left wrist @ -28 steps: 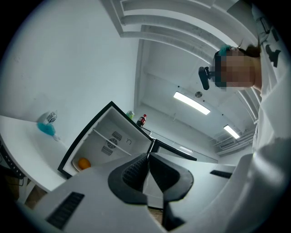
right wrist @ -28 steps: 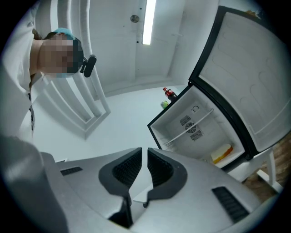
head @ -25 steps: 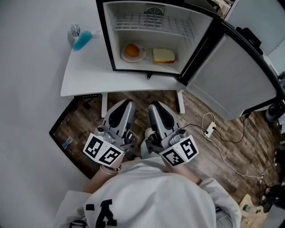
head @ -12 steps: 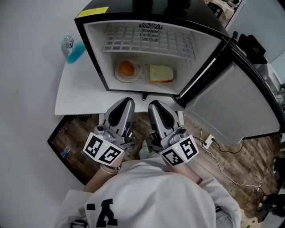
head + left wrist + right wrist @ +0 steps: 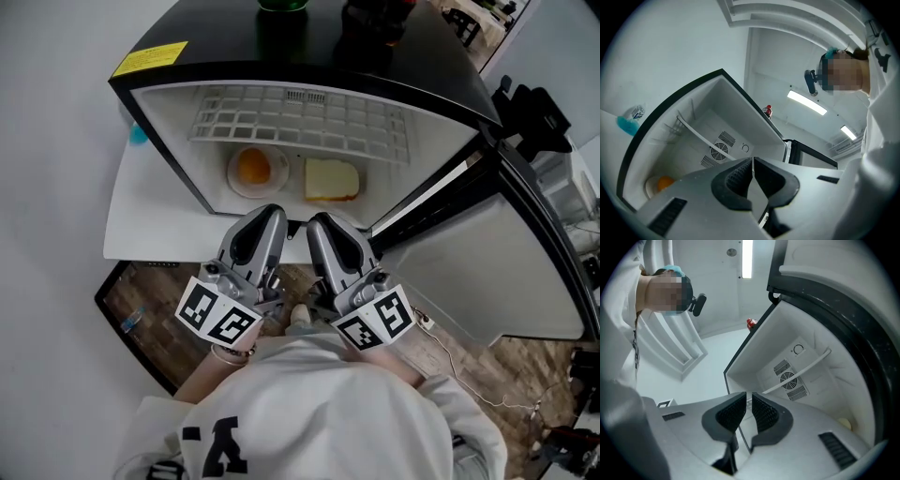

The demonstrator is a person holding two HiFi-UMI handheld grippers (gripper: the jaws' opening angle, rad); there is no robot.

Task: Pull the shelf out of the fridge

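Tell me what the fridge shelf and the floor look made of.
Shelf: thin white grid of rods, probably coated metal wire, smooth finish. Floor: brown planks with grain and seams, wood or wood-look laminate; can't tell which.

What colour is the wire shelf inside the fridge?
White; the shelf shows best in the head view.

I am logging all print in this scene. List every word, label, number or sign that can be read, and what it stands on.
Yellow label on the fridge top: print too small to read.
Marker cubes on the left gripper and right gripper: black-and-white squares only, no letters.
Black print on the person's white shirt: cut off, unreadable.
Nothing reads clearly.
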